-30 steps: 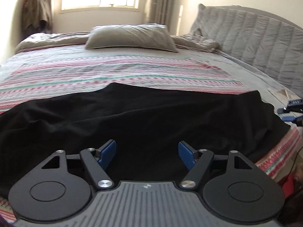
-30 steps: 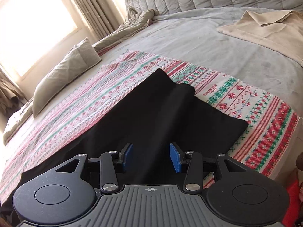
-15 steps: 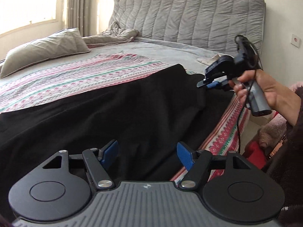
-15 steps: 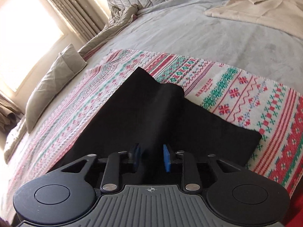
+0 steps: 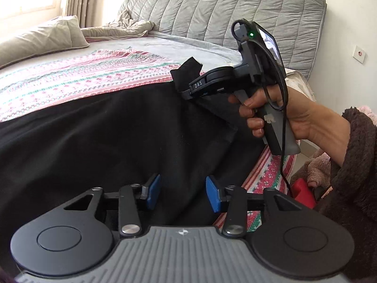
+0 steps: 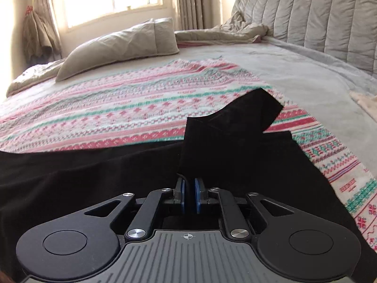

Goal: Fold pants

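Black pants (image 5: pixel 99 141) lie spread across a striped blanket (image 5: pixel 77 80) on the bed; they also show in the right wrist view (image 6: pixel 235 155). My right gripper (image 6: pixel 189 198) is shut on the pants' right end and lifts it off the blanket, with a corner of cloth standing up. In the left wrist view the right gripper (image 5: pixel 186 89) is at the upper right, held by a hand, with cloth in its jaws. My left gripper (image 5: pixel 183 194) is open and empty, low over the near edge of the pants.
A grey pillow (image 6: pixel 120 47) and rumpled bedding lie at the far side under a window. A quilted grey headboard (image 5: pixel 223 11) stands at the right. A beige cloth (image 6: pixel 365 101) lies on the grey sheet at the right. The bed edge drops off at the lower right (image 5: pixel 266 172).
My right gripper closed on the pants' end and lifted it, swinging left. My left gripper swung right along the near edge and narrowed slightly but stays open.
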Demonstrator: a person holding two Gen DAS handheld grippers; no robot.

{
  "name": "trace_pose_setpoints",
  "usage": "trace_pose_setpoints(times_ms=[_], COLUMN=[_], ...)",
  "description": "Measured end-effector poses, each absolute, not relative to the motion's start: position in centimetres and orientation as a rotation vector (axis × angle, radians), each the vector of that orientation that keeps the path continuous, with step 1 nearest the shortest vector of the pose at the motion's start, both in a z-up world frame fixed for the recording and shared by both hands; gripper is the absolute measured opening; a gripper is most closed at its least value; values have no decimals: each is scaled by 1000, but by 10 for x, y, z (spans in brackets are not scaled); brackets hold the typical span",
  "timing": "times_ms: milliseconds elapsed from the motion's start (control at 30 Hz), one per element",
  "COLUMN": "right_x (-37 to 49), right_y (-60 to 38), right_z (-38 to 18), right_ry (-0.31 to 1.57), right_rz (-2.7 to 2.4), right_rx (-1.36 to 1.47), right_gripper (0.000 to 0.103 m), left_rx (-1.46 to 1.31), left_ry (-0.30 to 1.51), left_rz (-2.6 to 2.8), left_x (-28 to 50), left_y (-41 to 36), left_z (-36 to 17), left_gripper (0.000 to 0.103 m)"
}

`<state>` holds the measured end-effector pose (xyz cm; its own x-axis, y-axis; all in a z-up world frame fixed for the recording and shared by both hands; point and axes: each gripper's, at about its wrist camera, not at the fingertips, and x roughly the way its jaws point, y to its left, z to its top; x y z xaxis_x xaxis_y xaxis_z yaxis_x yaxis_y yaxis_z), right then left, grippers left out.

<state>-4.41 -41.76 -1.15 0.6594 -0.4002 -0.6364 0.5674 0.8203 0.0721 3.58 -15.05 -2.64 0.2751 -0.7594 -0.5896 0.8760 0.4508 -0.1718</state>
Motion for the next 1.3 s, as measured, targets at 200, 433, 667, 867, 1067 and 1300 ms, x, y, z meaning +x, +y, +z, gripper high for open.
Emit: trace_pose_setpoints(times_ms=[200,433,667,867,1067,1300], right_x=[-74,-106,-90,-75,-128,-189], right_y=[-434,-460,-461,-443,-446,-465], right_z=[4,13,-4,6,35,-4], right_ry=[551,415,446,469,383,565], right_rz=[-460,-509,-436,-562,-749,-900], right_rx=[465,632,717,552,507,713], right_gripper=[19,24,36,2,0,0], left_rx=[189,195,213,239,268,325], left_ry=[663,647,640,620,604,557], left_rz=[-1114,-1150,-1152,-1138,-1160,-1128], left_x=[36,33,32,28,20,9], left_y=[-148,-151,-153,-154,-156,-156], left_z=[-26,-28,-28,-29,-29,-29], left_gripper=[61,61,61,50,20,16])
